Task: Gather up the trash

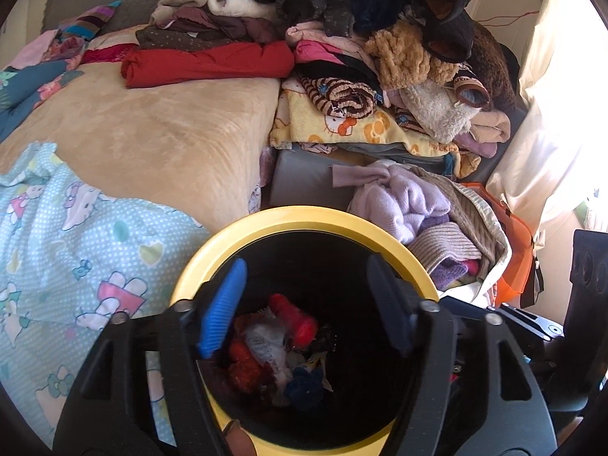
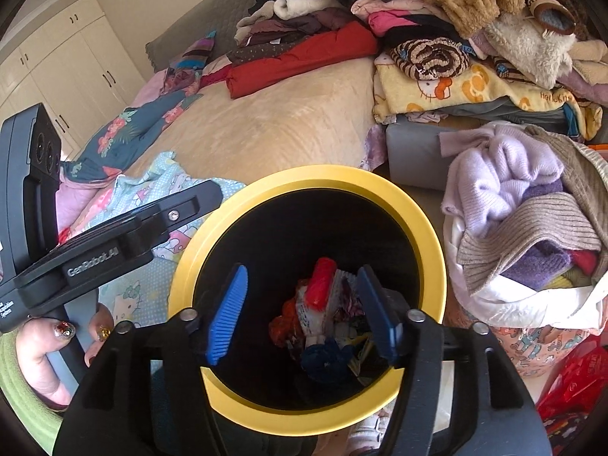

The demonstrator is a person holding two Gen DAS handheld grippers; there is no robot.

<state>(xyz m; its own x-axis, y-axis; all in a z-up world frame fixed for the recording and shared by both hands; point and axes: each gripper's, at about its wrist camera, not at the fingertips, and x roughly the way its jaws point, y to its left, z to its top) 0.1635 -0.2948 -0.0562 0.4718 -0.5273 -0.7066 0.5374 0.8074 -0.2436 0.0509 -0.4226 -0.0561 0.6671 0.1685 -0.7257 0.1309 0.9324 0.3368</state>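
Observation:
A black trash bin with a yellow rim [image 1: 304, 218] [image 2: 304, 176] stands beside the bed. Inside lie crumpled wrappers [image 1: 266, 345] [image 2: 323, 315], a red cylindrical piece [image 1: 294, 319] [image 2: 322, 281] and a dark blue wad [image 1: 304, 382] [image 2: 325, 357]. My left gripper [image 1: 306, 307] is open and empty, hovering over the bin's mouth. My right gripper [image 2: 302, 311] is open and empty, also over the bin's mouth. The left gripper's body [image 2: 98, 243] shows at the left of the right wrist view, held by a hand.
A bed with a tan blanket [image 1: 152, 129] [image 2: 273, 121] lies behind the bin, with a light blue cartoon sheet [image 1: 76, 250] at its near edge and a clothes pile [image 1: 342, 38] at the back. A bag of knitwear [image 2: 532, 228] stands right of the bin. Wardrobes [image 2: 76, 57] stand far left.

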